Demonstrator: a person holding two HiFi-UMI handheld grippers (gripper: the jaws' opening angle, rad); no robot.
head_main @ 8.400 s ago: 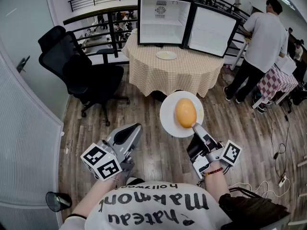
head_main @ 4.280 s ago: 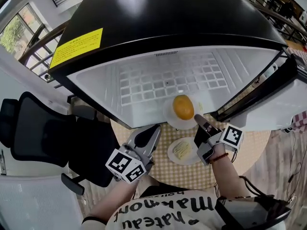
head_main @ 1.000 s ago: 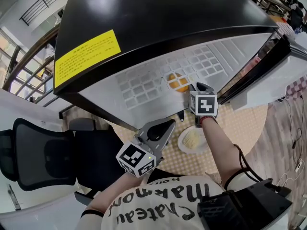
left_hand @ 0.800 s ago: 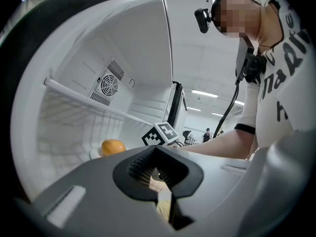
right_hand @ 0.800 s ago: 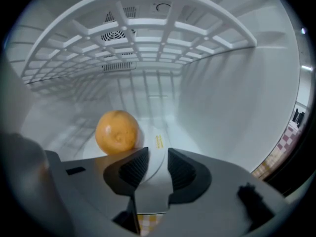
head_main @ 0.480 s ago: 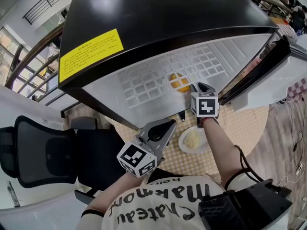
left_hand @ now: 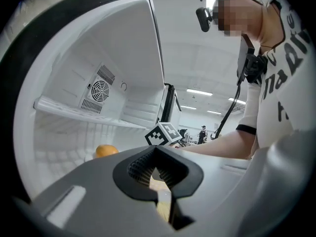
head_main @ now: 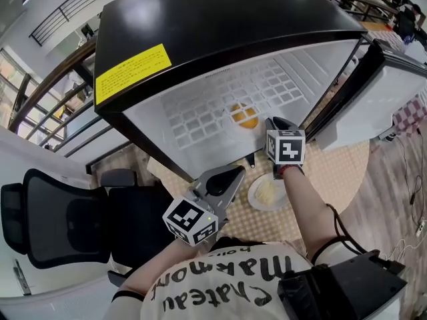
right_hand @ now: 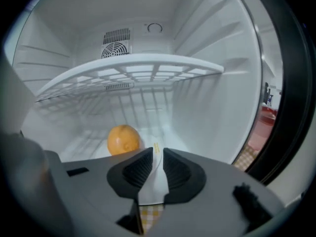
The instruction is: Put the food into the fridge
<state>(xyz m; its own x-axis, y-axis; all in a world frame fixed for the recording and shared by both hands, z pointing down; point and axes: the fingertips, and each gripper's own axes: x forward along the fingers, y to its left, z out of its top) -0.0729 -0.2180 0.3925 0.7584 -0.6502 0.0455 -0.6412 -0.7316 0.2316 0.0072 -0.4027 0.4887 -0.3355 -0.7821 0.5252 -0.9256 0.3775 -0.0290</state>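
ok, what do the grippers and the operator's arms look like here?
The left gripper and right gripper match: grey moulded bodies, black ribbed pads, each with a white cube bearing black square markers. The right gripper's jaws are closing on nothing. The person wears a white short-sleeved T-shirt with black lettering; its sleeve has a dark hem.

Orange food (right_hand: pixel 123 139), black fridge (head_main: pixel 220 25), yellow label (head_main: pixel 132 74), beige checked tablecloth (head_main: pixel 333 173)
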